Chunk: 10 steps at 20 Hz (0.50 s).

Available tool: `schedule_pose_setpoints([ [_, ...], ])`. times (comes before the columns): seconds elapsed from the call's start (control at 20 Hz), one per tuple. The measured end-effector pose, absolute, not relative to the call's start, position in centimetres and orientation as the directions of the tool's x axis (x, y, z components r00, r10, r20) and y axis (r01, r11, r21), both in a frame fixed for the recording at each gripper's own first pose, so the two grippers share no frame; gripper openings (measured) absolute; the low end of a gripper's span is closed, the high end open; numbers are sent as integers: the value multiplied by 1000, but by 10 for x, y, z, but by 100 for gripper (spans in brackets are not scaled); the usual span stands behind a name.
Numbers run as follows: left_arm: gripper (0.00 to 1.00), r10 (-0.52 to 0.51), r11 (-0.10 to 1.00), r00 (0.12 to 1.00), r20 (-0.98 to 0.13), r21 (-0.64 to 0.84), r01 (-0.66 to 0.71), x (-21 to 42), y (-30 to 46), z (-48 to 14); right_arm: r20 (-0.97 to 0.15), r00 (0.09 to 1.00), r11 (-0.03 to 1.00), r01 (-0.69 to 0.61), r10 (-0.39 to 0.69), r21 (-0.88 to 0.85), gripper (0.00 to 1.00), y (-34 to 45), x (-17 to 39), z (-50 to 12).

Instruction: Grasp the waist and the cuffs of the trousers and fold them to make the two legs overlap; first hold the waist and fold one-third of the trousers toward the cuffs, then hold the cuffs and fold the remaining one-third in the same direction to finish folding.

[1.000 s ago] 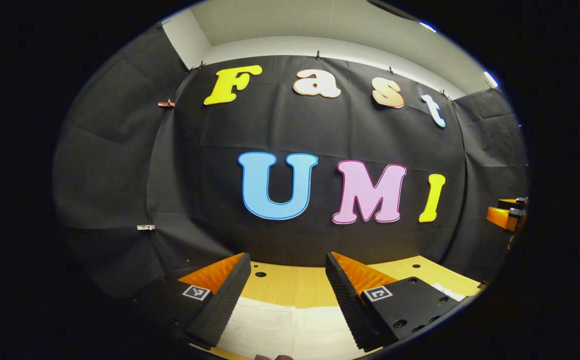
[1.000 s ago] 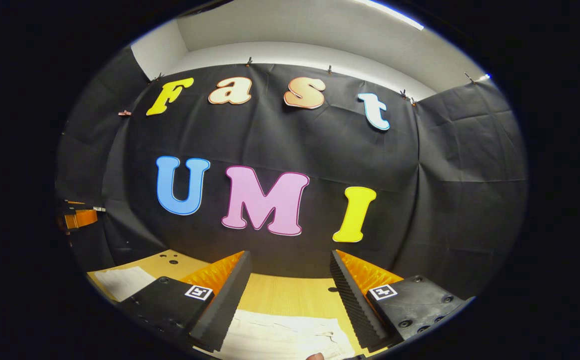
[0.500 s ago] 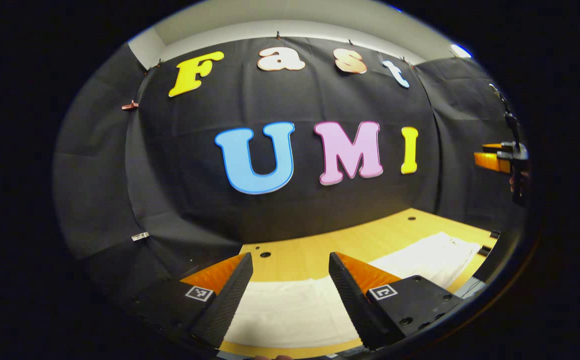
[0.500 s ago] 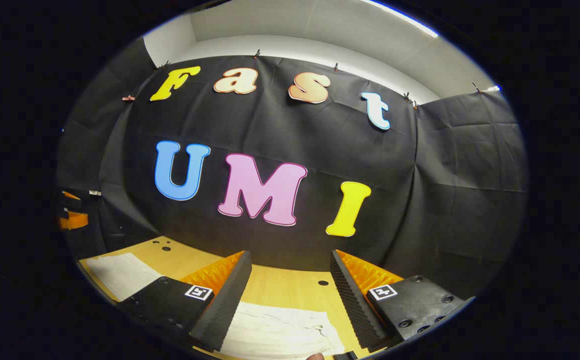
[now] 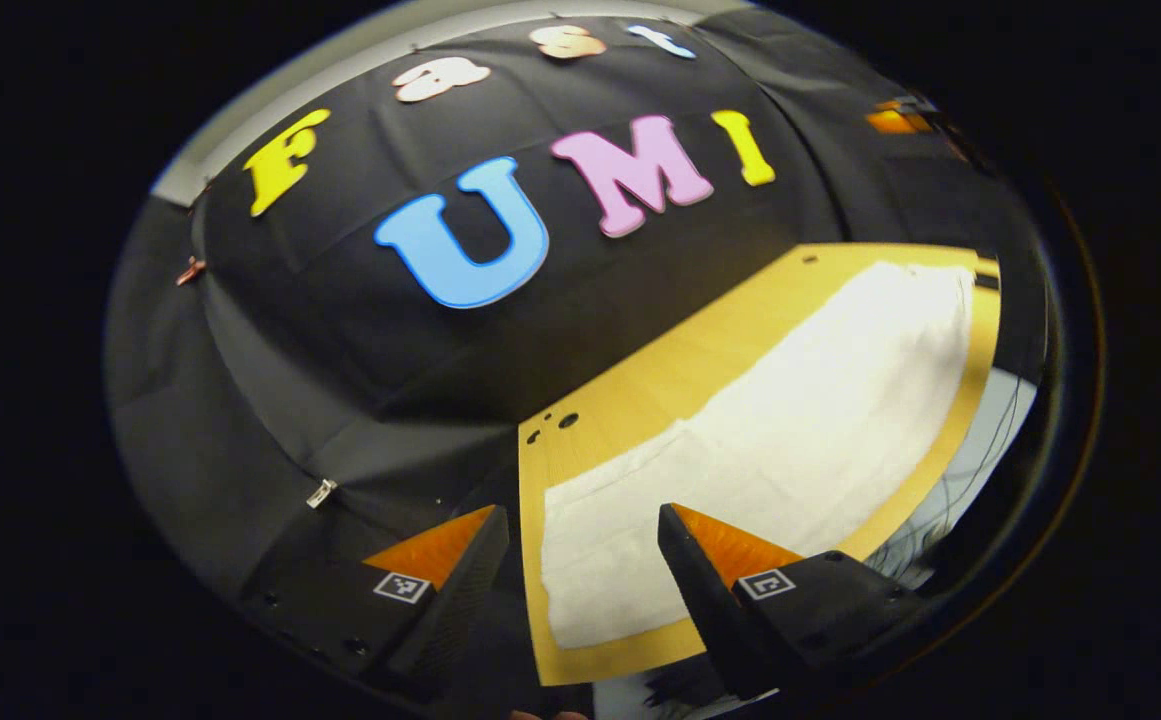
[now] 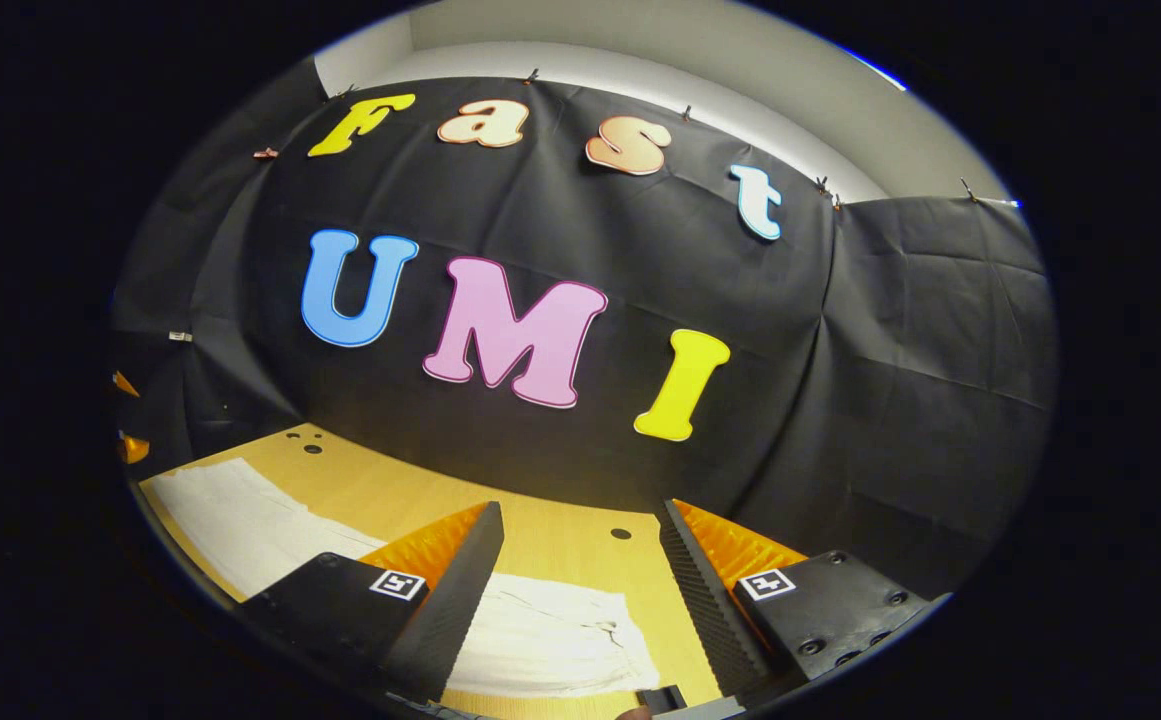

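In the left gripper view, your left hand-held gripper [image 5: 580, 570] hangs with its fingers spread wide and nothing between them. The white trousers [image 5: 770, 440] lie flat on the desk [image 5: 660, 375], running from the lower middle of the frame up to the upper right. No fold shows there.

In the right gripper view, your right hand-held gripper [image 6: 580, 570] is likewise wide open and empty, and the trousers [image 6: 550, 640] stretch from the left edge to lower centre, one end under the fingers. Whether that end is waist or cuffs I cannot tell. By my reading nothing is done yet: the leg overlap and both thirds remain.
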<state>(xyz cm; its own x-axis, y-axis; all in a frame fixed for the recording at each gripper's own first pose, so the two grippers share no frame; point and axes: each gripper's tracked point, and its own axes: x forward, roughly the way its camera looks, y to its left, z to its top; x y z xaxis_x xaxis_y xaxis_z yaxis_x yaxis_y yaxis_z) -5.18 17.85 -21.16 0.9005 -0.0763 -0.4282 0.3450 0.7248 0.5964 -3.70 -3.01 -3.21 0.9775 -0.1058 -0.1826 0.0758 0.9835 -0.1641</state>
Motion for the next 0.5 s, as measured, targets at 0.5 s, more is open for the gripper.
schedule_pose_setpoints([
  [0.5, 95, -60, 270, 727, -684, 690, 671, -69, 207, -347, -244, 946, 970, 176, -213, -166, 97, -44, -51, -42],
])
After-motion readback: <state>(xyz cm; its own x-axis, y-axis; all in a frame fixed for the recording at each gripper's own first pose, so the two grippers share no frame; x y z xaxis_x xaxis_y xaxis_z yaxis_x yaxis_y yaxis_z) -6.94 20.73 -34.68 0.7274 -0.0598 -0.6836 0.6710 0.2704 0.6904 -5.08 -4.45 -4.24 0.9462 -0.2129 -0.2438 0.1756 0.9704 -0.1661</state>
